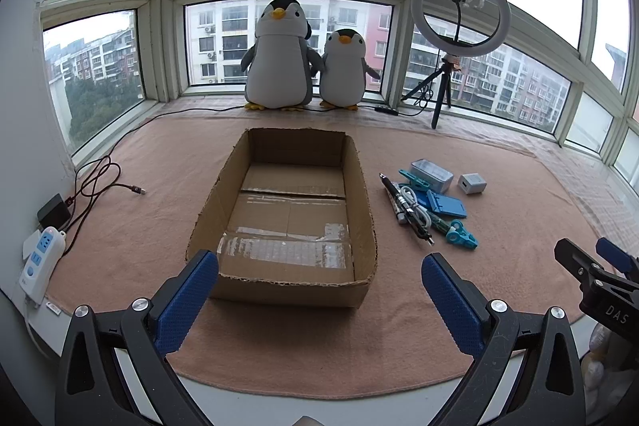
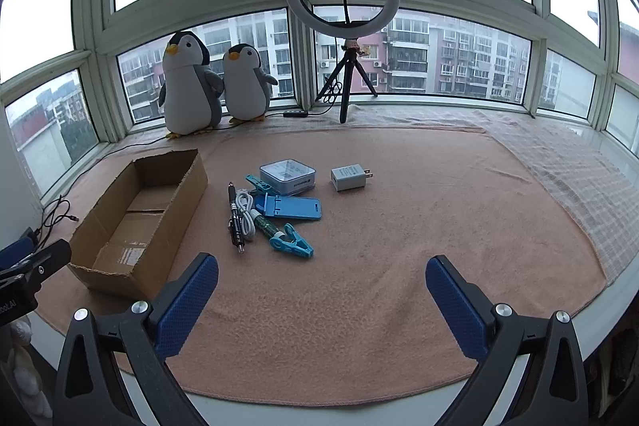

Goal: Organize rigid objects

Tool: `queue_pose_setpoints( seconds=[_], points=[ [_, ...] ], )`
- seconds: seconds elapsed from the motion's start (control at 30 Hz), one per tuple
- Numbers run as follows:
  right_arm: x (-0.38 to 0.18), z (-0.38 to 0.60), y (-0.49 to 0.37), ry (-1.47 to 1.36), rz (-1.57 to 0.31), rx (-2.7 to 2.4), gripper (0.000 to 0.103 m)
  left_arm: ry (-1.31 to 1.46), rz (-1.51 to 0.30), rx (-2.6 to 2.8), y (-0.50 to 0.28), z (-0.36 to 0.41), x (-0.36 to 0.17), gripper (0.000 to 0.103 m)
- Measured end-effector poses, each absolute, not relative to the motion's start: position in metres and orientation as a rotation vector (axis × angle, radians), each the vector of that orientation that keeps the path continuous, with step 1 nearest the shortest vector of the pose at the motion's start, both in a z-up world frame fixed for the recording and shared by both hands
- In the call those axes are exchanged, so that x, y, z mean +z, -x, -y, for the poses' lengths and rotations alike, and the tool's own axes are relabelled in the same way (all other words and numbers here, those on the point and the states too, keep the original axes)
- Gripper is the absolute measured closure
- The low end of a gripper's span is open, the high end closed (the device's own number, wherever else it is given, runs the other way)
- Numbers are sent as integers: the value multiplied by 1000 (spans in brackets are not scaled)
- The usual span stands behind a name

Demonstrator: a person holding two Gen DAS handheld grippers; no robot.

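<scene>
The cardboard box (image 1: 287, 210) lies open-topped and empty on the pink cloth (image 2: 359, 298) that covers the worktop, and everything else is placed from it. The left tool (image 1: 319, 290) hovers at the box's near short wall with its blue pads spread wide and nothing between them. The right tool (image 2: 321, 290) hangs over bare cloth to the right of the box, its pads likewise spread and holding nothing.

Just right of the box sits a loose cluster: a black pen (image 2: 235, 222) nearest the box, a coiled white cable (image 2: 247, 210) against it, a blue phone stand (image 2: 293, 207) beyond, a teal clip (image 2: 291, 246) at the near end and a second teal clip (image 2: 255, 182) at the far end beside a small grey tin (image 2: 287, 176). A white charger plug (image 2: 349, 177) rests apart, farther right of the box. Behind the box two plush penguins (image 1: 279, 58) stand at the window, with a ring light (image 1: 459, 10) on a tripod to their right
</scene>
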State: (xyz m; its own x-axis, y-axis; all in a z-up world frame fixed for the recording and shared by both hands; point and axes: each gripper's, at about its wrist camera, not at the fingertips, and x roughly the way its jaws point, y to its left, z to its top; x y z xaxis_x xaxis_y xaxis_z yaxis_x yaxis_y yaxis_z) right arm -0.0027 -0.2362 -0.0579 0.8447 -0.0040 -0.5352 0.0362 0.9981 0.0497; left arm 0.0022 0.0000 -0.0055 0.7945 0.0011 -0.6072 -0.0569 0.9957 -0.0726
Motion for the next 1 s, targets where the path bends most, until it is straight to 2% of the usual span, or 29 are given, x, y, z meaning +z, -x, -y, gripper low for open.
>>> queue_pose_setpoints(
  seconds=[1.0],
  points=[
    [-59,233,2,-58,-576,-20,0,90,-657,39,-4,-1,-7,0]
  ],
)
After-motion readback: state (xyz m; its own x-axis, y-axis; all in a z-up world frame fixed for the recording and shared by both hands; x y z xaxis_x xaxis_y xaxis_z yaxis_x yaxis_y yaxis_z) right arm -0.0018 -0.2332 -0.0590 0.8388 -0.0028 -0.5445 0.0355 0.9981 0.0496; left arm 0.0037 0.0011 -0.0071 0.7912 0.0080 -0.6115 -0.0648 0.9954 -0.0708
